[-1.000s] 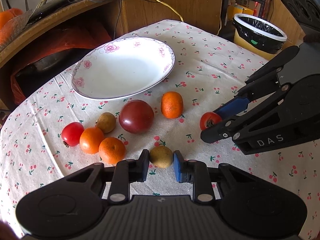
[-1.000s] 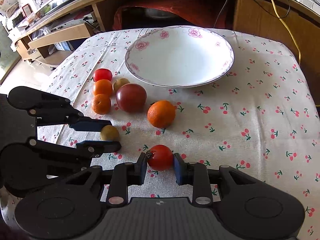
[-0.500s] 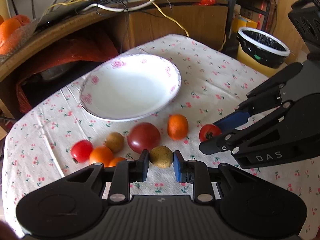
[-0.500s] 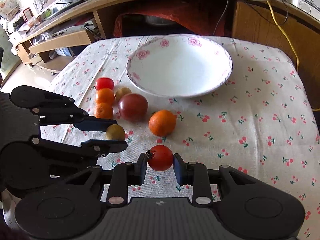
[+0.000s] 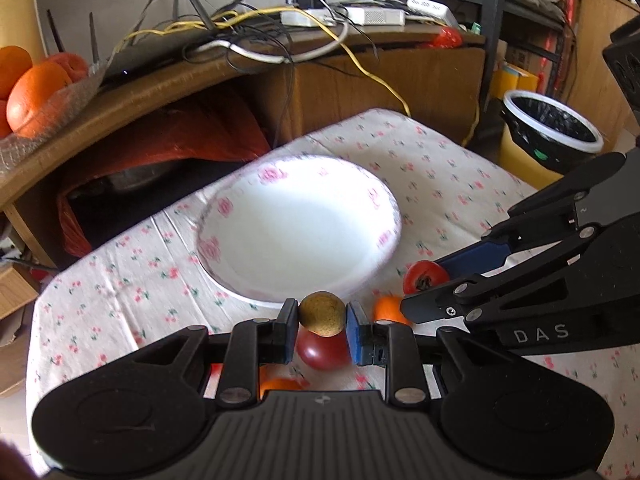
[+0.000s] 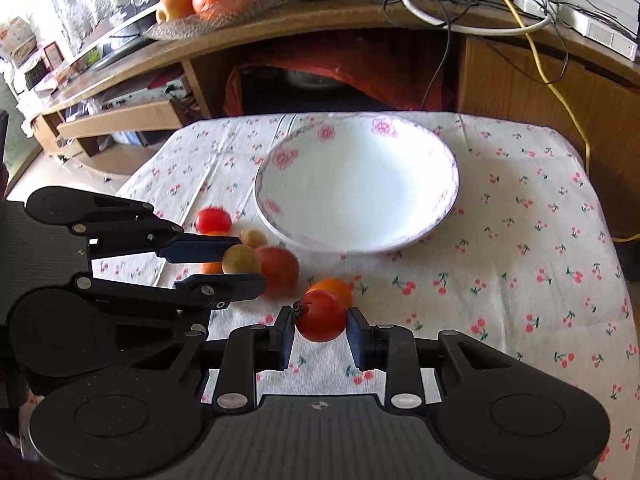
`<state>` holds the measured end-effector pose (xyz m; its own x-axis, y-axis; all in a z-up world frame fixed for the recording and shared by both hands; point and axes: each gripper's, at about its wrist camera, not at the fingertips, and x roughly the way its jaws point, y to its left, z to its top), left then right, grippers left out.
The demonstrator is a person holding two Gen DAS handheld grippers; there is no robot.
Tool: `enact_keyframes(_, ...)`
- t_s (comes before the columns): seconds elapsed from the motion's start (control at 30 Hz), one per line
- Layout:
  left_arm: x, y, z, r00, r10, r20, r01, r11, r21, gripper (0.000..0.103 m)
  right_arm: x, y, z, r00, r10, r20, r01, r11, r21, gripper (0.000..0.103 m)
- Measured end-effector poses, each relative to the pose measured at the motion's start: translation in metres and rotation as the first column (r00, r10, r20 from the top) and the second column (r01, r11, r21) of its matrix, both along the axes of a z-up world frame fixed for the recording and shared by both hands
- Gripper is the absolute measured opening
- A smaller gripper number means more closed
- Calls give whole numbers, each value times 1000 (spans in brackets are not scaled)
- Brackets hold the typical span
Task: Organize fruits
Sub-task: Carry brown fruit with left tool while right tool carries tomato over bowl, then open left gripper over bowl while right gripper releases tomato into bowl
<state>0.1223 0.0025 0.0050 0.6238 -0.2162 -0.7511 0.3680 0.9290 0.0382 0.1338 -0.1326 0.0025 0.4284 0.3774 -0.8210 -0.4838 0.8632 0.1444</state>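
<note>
I am gripping a brown fruit (image 5: pixel 322 314) in my left gripper (image 5: pixel 322 326) and a red tomato (image 6: pixel 321 315) in my right gripper (image 6: pixel 321 334), both hanging just short of the white bowl (image 6: pixel 420 236).

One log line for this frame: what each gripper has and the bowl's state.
left gripper: shut on brown fruit | right gripper: shut on tomato | bowl: no fruit inside

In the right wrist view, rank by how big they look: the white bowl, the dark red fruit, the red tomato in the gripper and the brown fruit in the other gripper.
1. white bowl
2. red tomato and dark red fruit, too alike to rank; the tomato is nearer the camera
3. brown fruit
</note>
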Motion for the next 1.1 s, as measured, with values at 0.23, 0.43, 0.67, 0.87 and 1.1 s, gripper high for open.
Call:
enact_keyframes(0.23,22,3,0,999,27,23,-27,1000,7,34,20,6,7,999,-28,42,28,1000,12,25)
enact_keyframes(0.43,37,5,-8,999,45,17,-46,999,14,34,36,8,1,997,-48,53,48,999,9,25)
enact_keyframes(0.67,46,4,-16,999,45,5,-45,998,31,33,50,10,-7,997,-39,61,39,999,-2,26)
enact_keyframes(0.87,49,4,-21,999,46,-6,-46,998,38,33,55,11,-14,998,-27,50,28,999,-20,27)
enact_keyframes(1.1,49,3,-22,999,45,-7,-44,998,43,33,58,13,-16,998,-28,48,29,999,-23,28)
